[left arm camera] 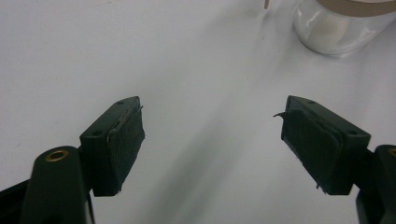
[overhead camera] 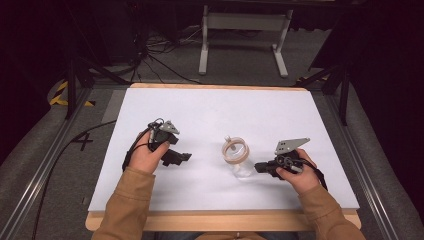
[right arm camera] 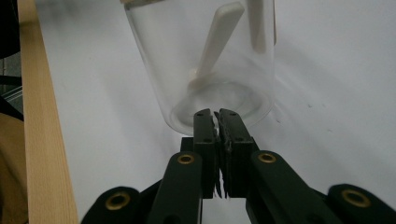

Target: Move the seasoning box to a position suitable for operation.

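Glass jar, possibly wood-rimmed; right gripper pressed together beside it, left gripper spread.

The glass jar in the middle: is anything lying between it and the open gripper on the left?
Nothing visible. Bare white table lies between the open left gripper and the glass jar. The right gripper, jaws together, sits at the jar's far side, at its base, not in that path.

This looks like a lab or recording studio: a white table edged in wood sits between metal rails, with black curtains around, cables on the grey carpet, hazard tape, and a stand behind.
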Motion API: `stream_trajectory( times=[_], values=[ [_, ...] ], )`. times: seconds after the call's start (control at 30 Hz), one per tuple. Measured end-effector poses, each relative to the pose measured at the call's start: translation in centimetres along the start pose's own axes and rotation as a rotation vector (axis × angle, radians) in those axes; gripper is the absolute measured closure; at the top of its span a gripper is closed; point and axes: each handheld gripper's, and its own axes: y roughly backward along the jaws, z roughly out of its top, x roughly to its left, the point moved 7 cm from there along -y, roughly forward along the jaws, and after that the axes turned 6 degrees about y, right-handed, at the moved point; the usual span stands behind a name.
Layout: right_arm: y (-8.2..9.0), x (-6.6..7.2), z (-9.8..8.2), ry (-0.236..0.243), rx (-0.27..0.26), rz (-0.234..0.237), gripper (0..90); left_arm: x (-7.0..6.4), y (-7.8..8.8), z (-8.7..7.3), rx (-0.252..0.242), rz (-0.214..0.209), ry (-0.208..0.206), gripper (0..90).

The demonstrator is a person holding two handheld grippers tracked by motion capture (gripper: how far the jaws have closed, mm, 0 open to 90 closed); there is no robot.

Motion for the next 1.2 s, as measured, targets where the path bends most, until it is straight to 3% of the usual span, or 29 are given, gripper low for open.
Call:
stream_trajectory(
  times=[0.53, 0.83, 1.2],
  values=[
    [0.0, 0.3, -0.3, -0.006, 0.035, 0.035, 87.8, 0.0, -0.1, 0.0, -0.002, -0.004, 0.006, 21.5],
    [-0.3, 0.8, -0.6, 0.005, 0.079, 0.081, 89.6, 0.0, -0.1, 0.0, -0.002, -0.005, 0.003, 21.5],
    [-0.8, 0.9, -1.3, 0.016, 0.135, 0.085, 89.5, 0.0, -0.1, 0.1, -0.003, -0.007, 0.002, 21.5]
  ],
)
